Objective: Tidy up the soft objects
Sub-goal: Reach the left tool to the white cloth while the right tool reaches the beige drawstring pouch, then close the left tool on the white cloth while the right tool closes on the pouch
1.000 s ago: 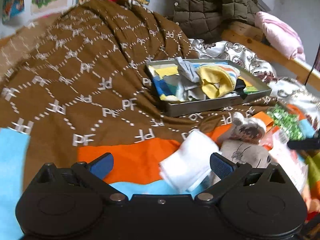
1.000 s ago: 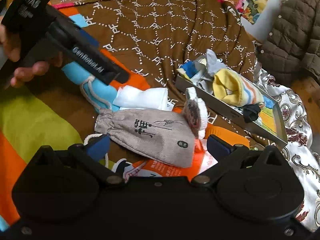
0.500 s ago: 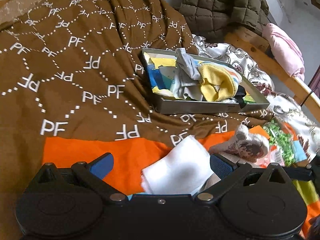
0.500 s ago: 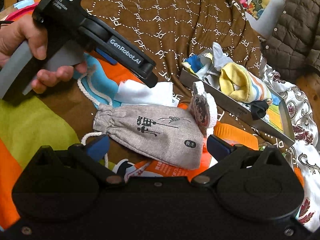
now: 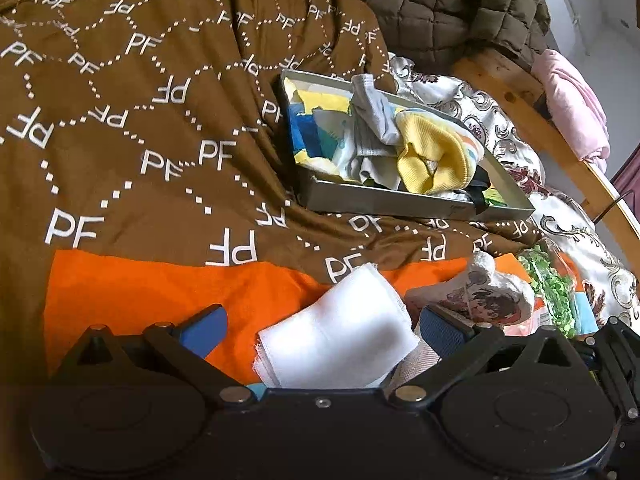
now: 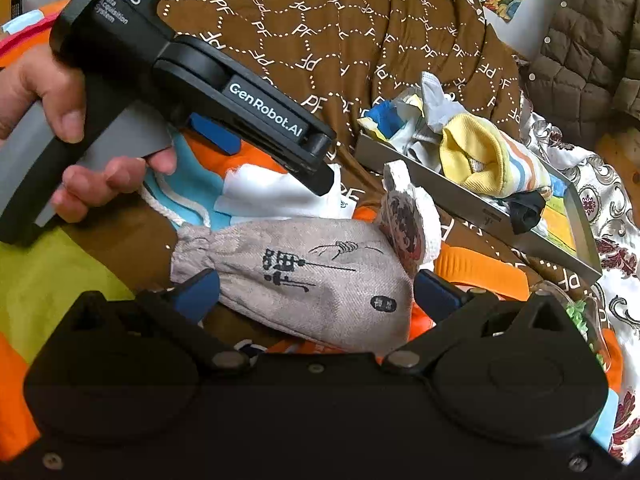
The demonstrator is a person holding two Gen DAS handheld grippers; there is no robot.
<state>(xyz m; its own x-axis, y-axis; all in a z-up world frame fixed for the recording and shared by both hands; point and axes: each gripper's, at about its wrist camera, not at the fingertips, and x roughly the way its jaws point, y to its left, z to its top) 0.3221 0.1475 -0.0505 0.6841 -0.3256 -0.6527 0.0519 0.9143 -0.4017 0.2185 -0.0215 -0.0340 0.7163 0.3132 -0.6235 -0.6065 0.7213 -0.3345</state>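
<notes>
While both tools stand apart, we are at the pick-up step; the white cloth [image 5: 334, 330] lies between the left tool [image 5: 322, 326] fingers, the grey pouch [image 6: 304, 276] between the right tool [image 6: 314, 292] fingers; next we should close, lift, and carry ahead to the tray [image 5: 400, 202].

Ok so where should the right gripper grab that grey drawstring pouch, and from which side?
Grip the grey drawstring pouch across its plump middle, coming straight in from the near side. It lies flat and crosswise between the open right gripper fingers, so they already straddle it. The cinched neck at the left is narrower but sits close to the left gripper, so I'd probably avoid it.
</notes>
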